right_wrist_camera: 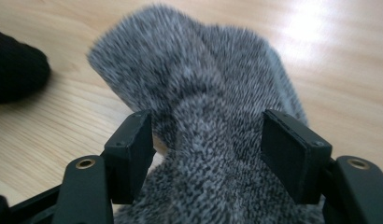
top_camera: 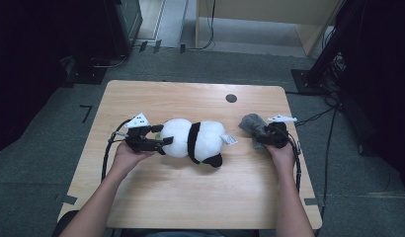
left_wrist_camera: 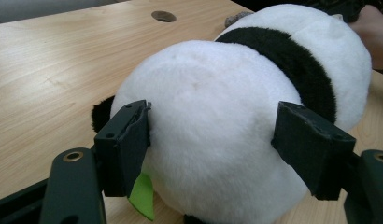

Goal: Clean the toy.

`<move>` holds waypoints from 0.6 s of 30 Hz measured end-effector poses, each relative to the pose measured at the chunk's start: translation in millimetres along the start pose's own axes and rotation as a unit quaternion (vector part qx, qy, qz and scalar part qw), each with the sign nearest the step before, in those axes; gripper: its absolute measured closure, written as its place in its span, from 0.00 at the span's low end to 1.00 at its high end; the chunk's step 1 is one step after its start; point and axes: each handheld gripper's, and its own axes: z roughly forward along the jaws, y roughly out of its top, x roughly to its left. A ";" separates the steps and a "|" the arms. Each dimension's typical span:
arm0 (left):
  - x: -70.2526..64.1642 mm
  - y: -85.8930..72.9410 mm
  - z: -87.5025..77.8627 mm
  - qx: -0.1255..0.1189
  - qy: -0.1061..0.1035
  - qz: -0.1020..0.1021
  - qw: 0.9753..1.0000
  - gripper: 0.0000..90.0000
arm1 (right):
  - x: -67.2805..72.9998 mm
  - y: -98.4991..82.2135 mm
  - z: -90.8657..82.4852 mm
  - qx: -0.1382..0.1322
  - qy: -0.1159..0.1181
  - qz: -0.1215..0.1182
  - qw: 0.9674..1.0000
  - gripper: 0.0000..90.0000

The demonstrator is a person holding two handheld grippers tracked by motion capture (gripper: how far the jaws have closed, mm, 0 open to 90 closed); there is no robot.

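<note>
A person's two hands worked at a wooden worktop [top_camera: 156,197], each holding a two-fingered gripper; at the left, the left gripper [top_camera: 167,140] lay level and pointed toward the middle of the worktop, its fingers [left_wrist_camera: 126,140] set on either side of the round white end of a panda plush toy [top_camera: 196,141]; in the left gripper view both pads sat against the fur, holding the toy at a middling spread, and a green tag [left_wrist_camera: 143,196] stuck out beside the left-hand finger; the panda lay on its side near the worktop's centre, its black band across the middle and a black limb [top_camera: 214,160] resting on the wood toward the person; a white label [top_camera: 230,140] stuck out from its far right end; beyond it, near the back edge, a dark round hole [top_camera: 231,98] marked the worktop; at the right, the right gripper [top_camera: 260,134] met a grey fuzzy cloth [top_camera: 252,124], bunched on the worktop just right of the panda and apart from it; in the right gripper view the cloth [right_wrist_camera: 203,116] ran up between the fingers [right_wrist_camera: 131,154], which stood part-way apart; the left-hand pad met the fabric, but whether the other pad pressed on it could not be told.
</note>
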 end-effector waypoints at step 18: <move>7.0 -5.6 9.4 0.034 0.004 -0.023 0.999 0.10 | 9.3 -12.5 13.0 -0.009 -0.038 -0.018 0.999 0.33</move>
